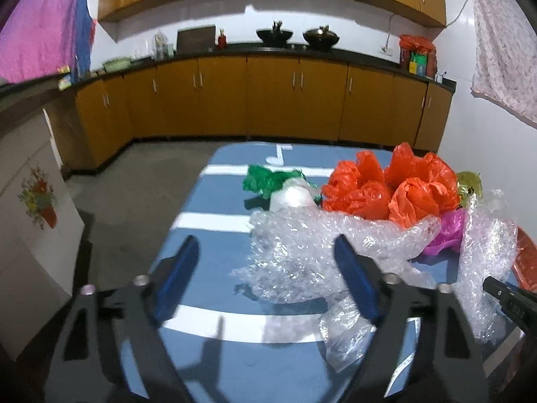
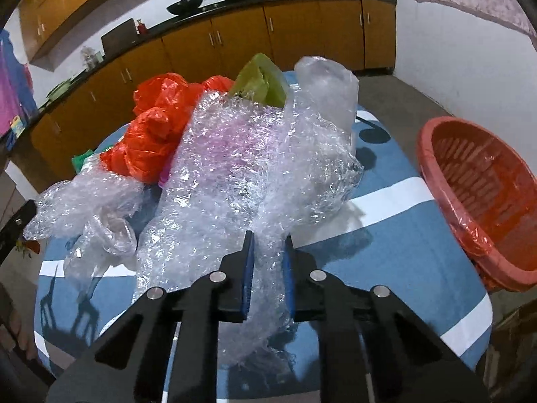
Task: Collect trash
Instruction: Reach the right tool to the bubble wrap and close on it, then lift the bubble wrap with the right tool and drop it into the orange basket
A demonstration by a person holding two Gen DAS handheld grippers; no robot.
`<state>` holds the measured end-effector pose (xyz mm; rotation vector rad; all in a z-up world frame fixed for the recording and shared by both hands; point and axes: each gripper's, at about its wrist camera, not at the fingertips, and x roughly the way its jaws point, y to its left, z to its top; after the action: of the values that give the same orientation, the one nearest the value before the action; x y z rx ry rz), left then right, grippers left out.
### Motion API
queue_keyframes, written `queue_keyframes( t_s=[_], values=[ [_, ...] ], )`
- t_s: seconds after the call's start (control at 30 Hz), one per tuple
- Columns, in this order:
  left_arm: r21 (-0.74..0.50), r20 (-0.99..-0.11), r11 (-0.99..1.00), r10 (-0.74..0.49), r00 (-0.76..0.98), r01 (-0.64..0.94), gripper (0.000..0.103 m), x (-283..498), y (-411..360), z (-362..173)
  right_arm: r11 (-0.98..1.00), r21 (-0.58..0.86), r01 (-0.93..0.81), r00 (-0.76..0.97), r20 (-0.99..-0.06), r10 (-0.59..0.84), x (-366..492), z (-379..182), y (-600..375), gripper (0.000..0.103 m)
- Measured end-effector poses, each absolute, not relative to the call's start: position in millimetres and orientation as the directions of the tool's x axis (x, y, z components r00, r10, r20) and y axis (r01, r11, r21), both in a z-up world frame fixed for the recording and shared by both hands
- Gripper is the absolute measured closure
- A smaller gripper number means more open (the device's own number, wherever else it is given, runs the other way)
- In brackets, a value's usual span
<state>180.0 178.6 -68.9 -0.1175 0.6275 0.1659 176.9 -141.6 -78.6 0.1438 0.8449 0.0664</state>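
A heap of crumpled bubble wrap [image 1: 302, 245] lies on the blue, white-striped table [image 1: 214, 201]. My left gripper [image 1: 268, 252] hovers over its near edge, jaws open, the wrap's edge between the blue pads with neither pad pressing on it. In the right wrist view my right gripper [image 2: 268, 238] is shut on a long fold of bubble wrap [image 2: 235, 168], squeezed thin between the pads. Behind the wrap sit red plastic bags [image 1: 386, 188] [image 2: 157, 134], a green bag [image 1: 265, 181], a pink bag [image 1: 446, 231] and a yellow-green bag [image 2: 258, 80].
A red slatted basket [image 2: 480, 194] lined with red plastic stands at the table's right edge [image 2: 402, 252]. A clear bag [image 2: 329, 87] stands up behind the wrap. Orange kitchen cabinets [image 1: 268, 97] run along the far wall, and a white flower-printed panel [image 1: 37, 201] stands at the left.
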Motion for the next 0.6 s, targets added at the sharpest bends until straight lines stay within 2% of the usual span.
queue_keyframes(
  t_s=[0.1,0.17,0.23,0.3,0.37,0.6],
  values=[
    [-0.090,-0.613,0.980,0.085,0.786,-0.176,0.034,188,181,-74,0.989,0.147,-0.011,0.667,-0.736,0.116,173,-76,-141,0.088],
    [-0.093,-0.619,0.983,0.070,0.782,-0.161,0.046,191,179,-76,0.990,0.141,-0.021,0.673,-0.731,0.118,172,-71,-138,0.089],
    [-0.095,-0.634,0.985,0.052,0.771,-0.144,0.073,195,178,-78,0.990,0.139,-0.030,0.680,-0.723,0.122,169,-67,-137,0.089],
    [-0.101,-0.641,0.985,0.041,0.767,-0.137,0.086,196,178,-78,0.989,0.142,-0.040,0.689,-0.713,0.130,165,-64,-140,0.090],
    [-0.099,-0.629,0.986,0.040,0.776,-0.131,0.090,190,177,-74,0.988,0.144,-0.047,0.696,-0.705,0.136,165,-59,-140,0.090],
    [-0.087,-0.573,0.992,0.027,0.819,-0.094,0.094,166,169,-49,0.988,0.137,-0.078,0.734,-0.662,0.149,149,-39,-139,0.091]
  ],
)
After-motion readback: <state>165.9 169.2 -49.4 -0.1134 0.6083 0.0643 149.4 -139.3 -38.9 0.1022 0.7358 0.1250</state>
